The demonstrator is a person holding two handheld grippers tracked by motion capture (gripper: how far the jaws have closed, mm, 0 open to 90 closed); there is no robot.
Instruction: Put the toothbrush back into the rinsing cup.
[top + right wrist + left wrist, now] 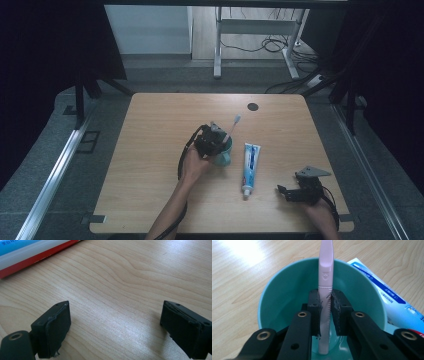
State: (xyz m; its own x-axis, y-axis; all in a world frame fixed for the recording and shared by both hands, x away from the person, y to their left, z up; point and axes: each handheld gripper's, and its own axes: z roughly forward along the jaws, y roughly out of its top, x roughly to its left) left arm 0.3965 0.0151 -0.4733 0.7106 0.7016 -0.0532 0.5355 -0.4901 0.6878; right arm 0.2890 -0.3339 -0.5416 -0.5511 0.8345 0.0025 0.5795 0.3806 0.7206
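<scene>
A: Status on the left gripper [214, 138]?

B: Fingers [315, 312] clamped on the pink toothbrush [325, 290], pads pressing its ribbed handle from both sides. Handle end is down inside the teal cup [274, 302], near the bottom, brush head pointing up and out over the far rim.

A: Where's the cup?

B: Roughly mid-surface [150, 150], slightly left of centre. Toothpaste tube [250, 167] lies flat just beside it on the right, cap toward the near edge. Not touching the cup as far as I can tell.

A: Right gripper [295, 192]?

B: Parked near the right near corner, fingers [53, 330] wide apart, nothing between them. Bare wood under it, tube edge at the top left of the right gripper view.

A: So which step?

B: Looks like placing the toothbrush in the cup. Whether the handle end already touches the cup floor, can't tell.

A: Next move?

B: My read: let go, then lift straight up so the pads don't drag the handle back out. The brush will tip against the rim once free, so expect a lean. The cup is light, a sideways nudge could shift it toward the tube.
</scene>
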